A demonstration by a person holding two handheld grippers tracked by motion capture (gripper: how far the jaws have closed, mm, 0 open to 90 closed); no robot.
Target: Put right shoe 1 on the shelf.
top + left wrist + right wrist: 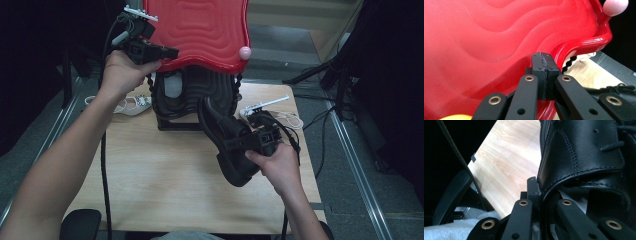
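Black shoe (pixel 227 142) clamped in right tool (pixel 250 141), collar between jaws, above table (pixel 165 185)

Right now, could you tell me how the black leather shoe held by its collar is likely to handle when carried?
The black leather shoe probably hangs toe-down, since the right gripper pinches only its collar. The stitched leather looks fairly stiff, so it should keep its shape. Its glossy surface may slip somewhat between the jaws.

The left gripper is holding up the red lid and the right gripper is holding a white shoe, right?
Not quite: the shoe is black, as the high view shows. The rest holds: the left gripper pinches the red lid and the right gripper grips the shoe.
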